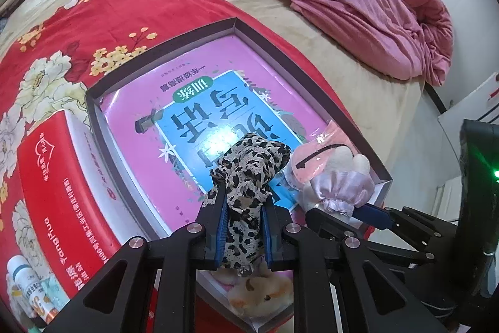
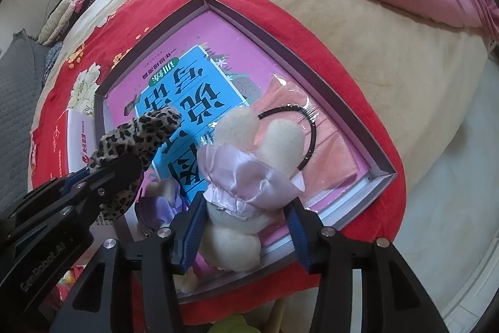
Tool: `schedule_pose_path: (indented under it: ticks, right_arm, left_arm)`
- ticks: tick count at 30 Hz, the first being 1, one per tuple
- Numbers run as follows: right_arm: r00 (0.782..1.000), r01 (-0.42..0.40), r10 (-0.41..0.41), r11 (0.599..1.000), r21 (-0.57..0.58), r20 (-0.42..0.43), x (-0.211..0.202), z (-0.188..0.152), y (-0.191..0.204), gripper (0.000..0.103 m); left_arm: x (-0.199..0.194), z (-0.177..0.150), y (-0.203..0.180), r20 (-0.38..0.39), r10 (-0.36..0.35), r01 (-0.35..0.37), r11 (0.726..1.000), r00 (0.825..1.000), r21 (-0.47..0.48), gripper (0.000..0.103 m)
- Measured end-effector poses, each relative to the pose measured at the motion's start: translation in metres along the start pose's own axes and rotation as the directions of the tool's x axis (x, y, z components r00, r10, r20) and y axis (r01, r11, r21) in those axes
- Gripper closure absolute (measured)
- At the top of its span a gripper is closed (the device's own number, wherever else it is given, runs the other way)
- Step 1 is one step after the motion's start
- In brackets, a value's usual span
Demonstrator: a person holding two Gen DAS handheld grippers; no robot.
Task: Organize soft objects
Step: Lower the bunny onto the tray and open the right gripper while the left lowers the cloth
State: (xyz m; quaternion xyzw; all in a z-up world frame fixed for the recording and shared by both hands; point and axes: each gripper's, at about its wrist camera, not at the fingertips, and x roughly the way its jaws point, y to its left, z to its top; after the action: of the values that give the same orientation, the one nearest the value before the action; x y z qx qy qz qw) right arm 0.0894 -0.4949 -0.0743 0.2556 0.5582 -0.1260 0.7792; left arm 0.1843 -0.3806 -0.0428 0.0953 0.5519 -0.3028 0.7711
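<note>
Left handheld two-finger gripper (image 1: 241,227): matte black plastic frame of angular linkage arms with triangular cut-outs, joined by round silver pivot screws; two straight fingers faced with ribbed blue pads (image 1: 222,223). Right handheld two-finger gripper (image 2: 246,227): same build, black linkage arms, silver pivot screws at the finger roots, blue ribbed pads (image 2: 191,234) along the inner faces. In the right wrist view the left unit's body bears white lettering along its black side, partly legible. In the left wrist view the right unit's dark housing carries a small lit green indicator light (image 1: 496,173).
</note>
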Motion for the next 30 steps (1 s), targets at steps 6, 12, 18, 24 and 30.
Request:
schedule_pose_path:
  ticks: [6, 12, 18, 24, 30]
  right_arm:
    - [0.999, -0.005, 0.006, 1.0, -0.016, 0.033, -0.01, 0.0, -0.002, 0.049]
    - [0.998, -0.021, 0.021, 1.0, -0.002, 0.053, -0.021, 0.002, -0.011, 0.043]
    - [0.997, -0.009, 0.008, 1.0, 0.01, 0.073, -0.03, 0.005, -0.018, 0.043]
    - [0.995, 0.014, -0.015, 1.0, 0.009, 0.1, -0.04, 0.007, -0.022, 0.043]
    - [0.993, 0.015, -0.016, 1.0, 0.007, 0.116, -0.047, 0.008, -0.022, 0.042]
  left_arm:
    - [0.008, 0.001, -0.002, -0.018, 0.001, -0.001, 1.0, 1.0, 0.005, 0.084]
    - [0.013, 0.001, -0.006, -0.031, -0.006, 0.006, 1.0, 0.999, 0.008, 0.084]
    - [0.015, -0.001, -0.01, -0.043, -0.013, 0.014, 1.0, 0.999, 0.017, 0.079]
    - [0.012, -0.002, -0.011, -0.047, -0.024, 0.025, 1.0, 0.999, 0.013, 0.062]
    - [0.003, -0.003, -0.011, -0.035, -0.029, 0.03, 1.0, 0.999, 0.011, 0.051]
